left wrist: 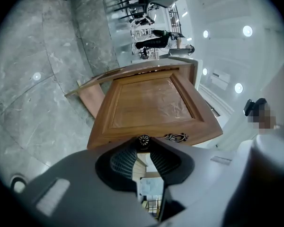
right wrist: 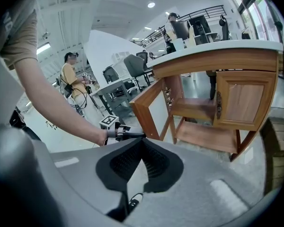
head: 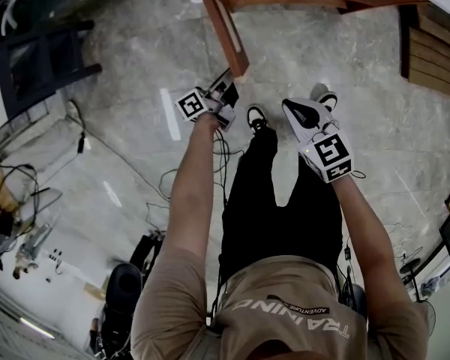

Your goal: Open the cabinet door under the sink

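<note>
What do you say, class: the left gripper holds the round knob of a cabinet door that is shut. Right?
Not shut: the left gripper holds the round knob of a cabinet door that stands swung open, as the right gripper view shows.

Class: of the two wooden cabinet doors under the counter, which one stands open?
The door whose knob the left gripper clamps: it swings out, baring the shelves; the other door sits shut in its frame.
</note>
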